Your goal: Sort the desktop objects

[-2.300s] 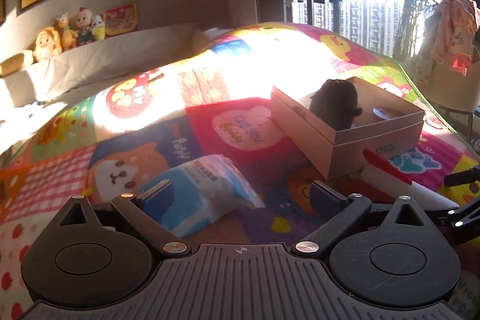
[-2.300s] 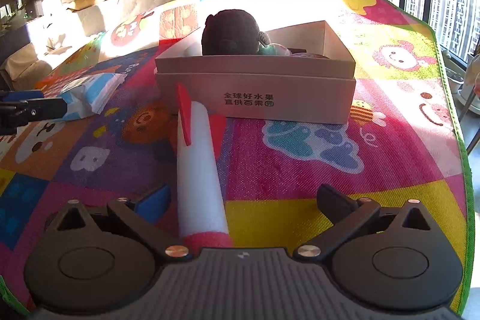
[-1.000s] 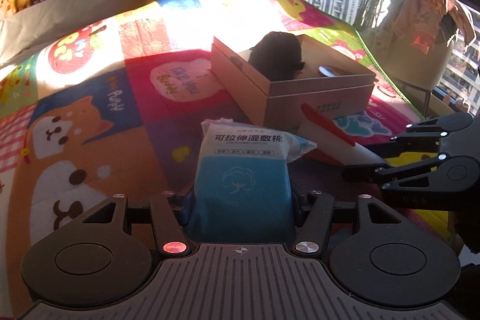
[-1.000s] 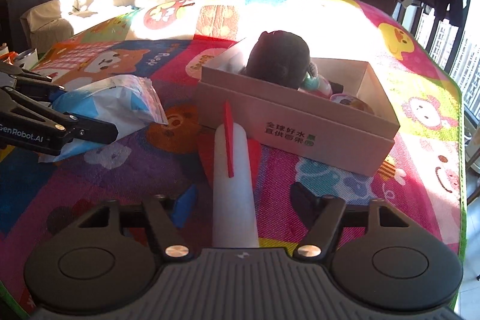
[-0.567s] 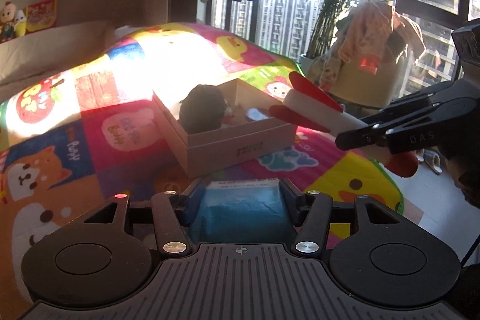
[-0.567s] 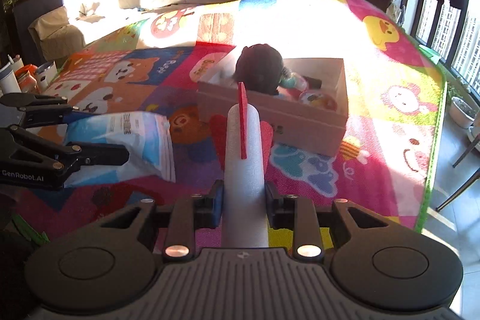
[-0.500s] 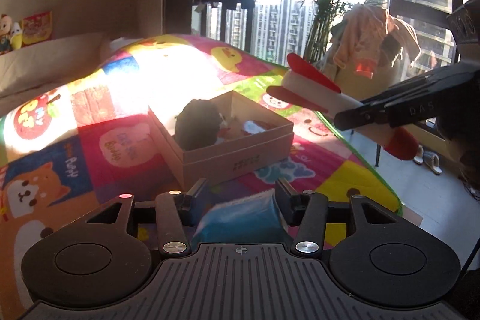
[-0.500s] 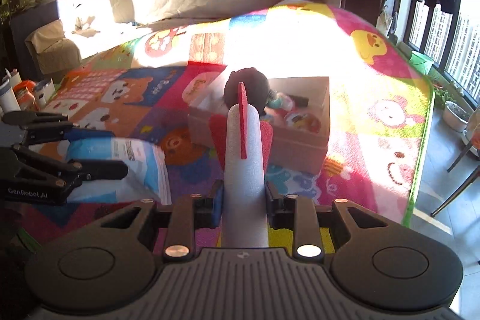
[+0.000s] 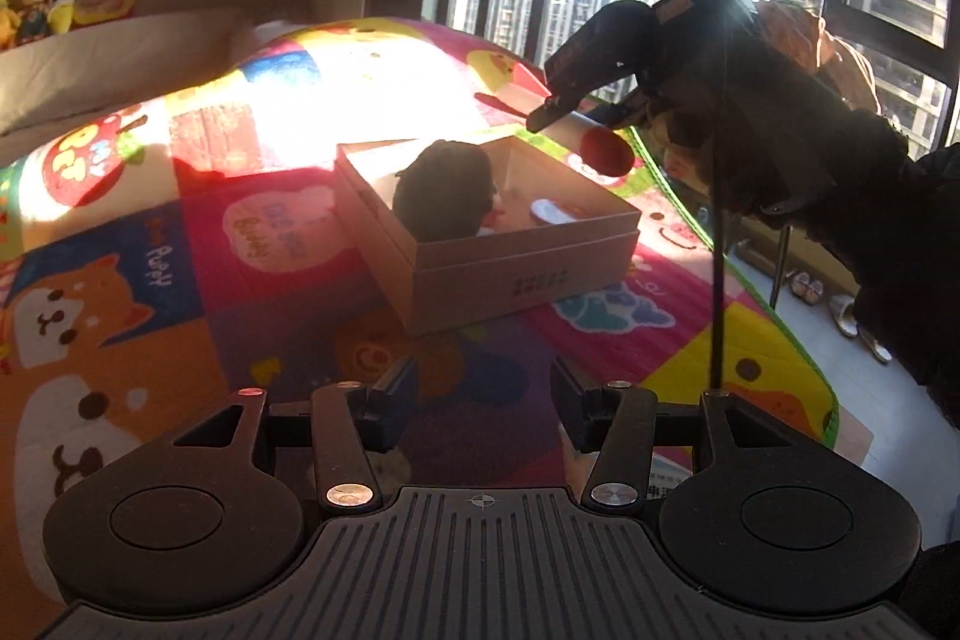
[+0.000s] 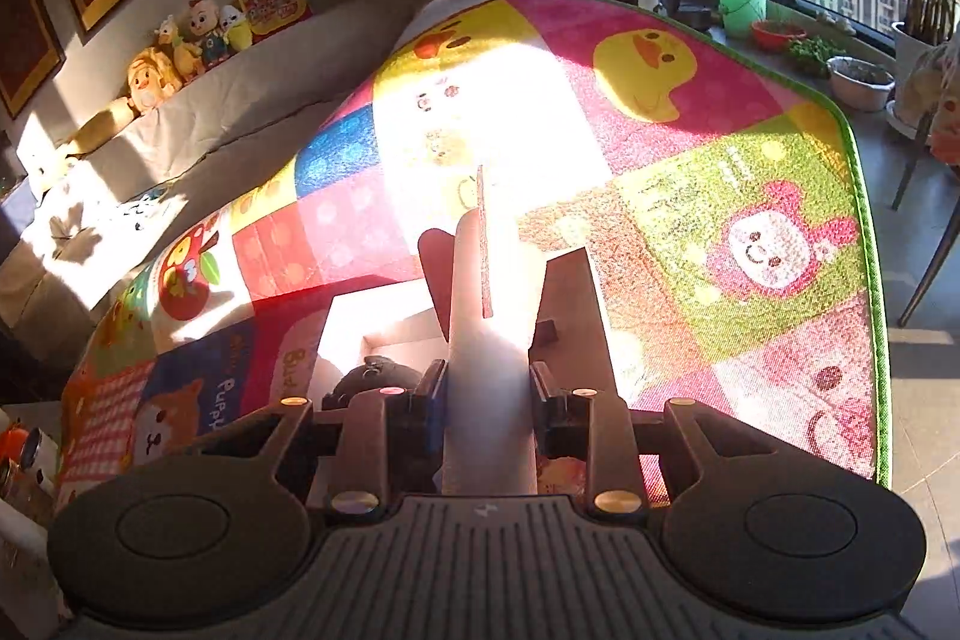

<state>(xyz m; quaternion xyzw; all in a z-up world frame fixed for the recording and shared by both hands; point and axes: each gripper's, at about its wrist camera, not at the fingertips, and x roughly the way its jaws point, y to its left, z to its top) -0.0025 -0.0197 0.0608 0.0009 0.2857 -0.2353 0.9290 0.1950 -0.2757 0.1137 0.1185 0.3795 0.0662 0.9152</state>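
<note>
An open cardboard box sits on the colourful play mat, with a black plush inside. My left gripper hovers in front of the box. Its jaws are opening and only mat shows between them. The blue wipes pack is not in view. My right gripper, in a dark-sleeved hand, hangs above the box's far right corner. Its jaws are shut on a white foam rocket whose red nose points back. In the right wrist view the gripper clamps the rocket over the box and plush.
The mat's green edge ends at a tiled floor with chair legs on the right. A sofa with plush toys lies behind the mat. A green bucket and plant pots stand by the window.
The right gripper has risen with the rocket and swung above the box. The blue wipes pack has slipped out of the left jaws, which now stand apart with nothing in them.
</note>
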